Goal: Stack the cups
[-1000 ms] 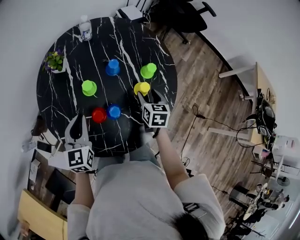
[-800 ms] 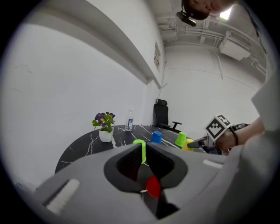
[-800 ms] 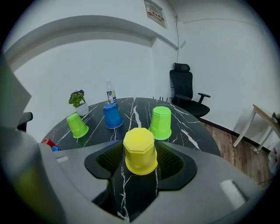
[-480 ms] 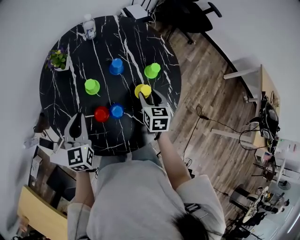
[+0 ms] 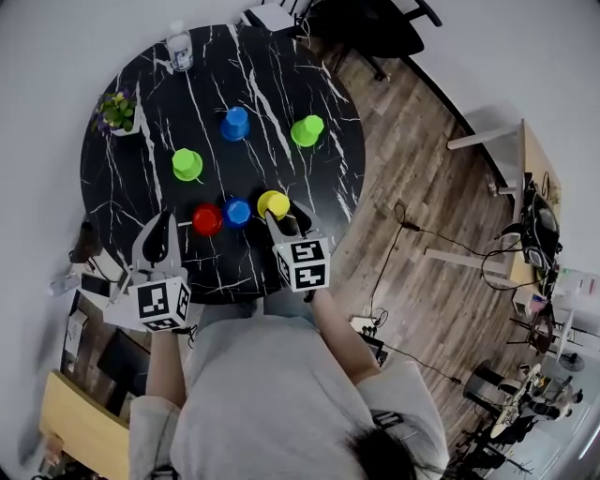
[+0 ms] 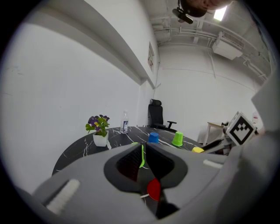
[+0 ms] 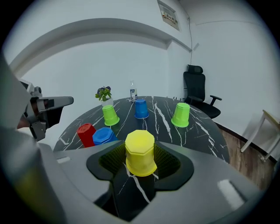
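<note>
Several upturned cups stand on the black marble table. A yellow cup sits between the jaws of my right gripper, which is shut on its sides. It is just right of a blue cup and a red cup. Farther off are a green cup, another blue cup and a second green cup. My left gripper hangs shut and empty over the near left edge, short of the red cup.
A potted plant and a clear bottle stand at the table's far left rim. A black office chair is behind the table. Wooden floor lies to the right.
My right gripper closed on the yellow cup and carried it toward me and to the left, beside the near blue cup. The left gripper barely moved.
</note>
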`<state>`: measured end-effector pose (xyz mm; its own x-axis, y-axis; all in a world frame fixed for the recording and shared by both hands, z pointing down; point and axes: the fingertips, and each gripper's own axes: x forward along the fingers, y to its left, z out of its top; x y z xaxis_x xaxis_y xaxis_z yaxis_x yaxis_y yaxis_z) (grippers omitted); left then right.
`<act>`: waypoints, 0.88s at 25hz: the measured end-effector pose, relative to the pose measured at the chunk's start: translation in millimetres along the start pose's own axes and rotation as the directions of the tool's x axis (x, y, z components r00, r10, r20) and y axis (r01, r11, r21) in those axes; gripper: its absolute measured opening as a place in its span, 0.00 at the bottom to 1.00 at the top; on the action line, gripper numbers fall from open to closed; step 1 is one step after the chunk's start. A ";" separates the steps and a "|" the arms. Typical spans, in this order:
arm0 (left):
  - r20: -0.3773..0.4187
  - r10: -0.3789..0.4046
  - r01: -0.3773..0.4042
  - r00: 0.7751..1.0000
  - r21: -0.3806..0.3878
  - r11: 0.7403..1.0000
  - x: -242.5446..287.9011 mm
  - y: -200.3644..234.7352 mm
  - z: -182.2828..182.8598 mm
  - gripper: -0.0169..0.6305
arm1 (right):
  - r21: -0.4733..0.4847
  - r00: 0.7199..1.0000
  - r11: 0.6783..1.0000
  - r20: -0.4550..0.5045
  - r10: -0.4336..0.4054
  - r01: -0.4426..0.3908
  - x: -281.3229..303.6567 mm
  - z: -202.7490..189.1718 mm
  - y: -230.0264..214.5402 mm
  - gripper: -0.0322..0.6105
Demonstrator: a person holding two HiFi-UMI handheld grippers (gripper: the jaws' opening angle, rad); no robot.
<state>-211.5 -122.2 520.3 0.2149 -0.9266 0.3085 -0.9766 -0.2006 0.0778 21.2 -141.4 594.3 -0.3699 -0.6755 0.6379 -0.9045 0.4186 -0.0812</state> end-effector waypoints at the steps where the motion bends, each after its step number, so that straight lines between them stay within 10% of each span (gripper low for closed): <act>1: 0.000 -0.002 0.002 1.000 0.001 1.000 -0.6 0.5 -0.2 0.16 | -0.002 1.000 1.000 -0.005 0.002 -0.002 0.0 -2.9 2.6 0.37; 12: -0.010 -0.061 0.061 0.998 0.027 0.998 11.9 2.5 -1.1 0.17 | 0.007 0.999 0.999 -0.036 0.035 -0.034 2.6 -13.5 14.4 0.37; 22: -0.111 -0.103 0.117 0.988 0.130 0.985 96.1 9.6 -18.2 0.42 | 0.047 0.997 0.998 0.075 0.027 -0.031 -32.1 24.7 1.5 0.38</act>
<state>-200.0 -207.3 568.0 0.3138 -0.8599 0.4026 -0.9377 -0.3473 -0.0110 26.5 -134.1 554.8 -0.4091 -0.7077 0.5760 -0.9018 0.4100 -0.1368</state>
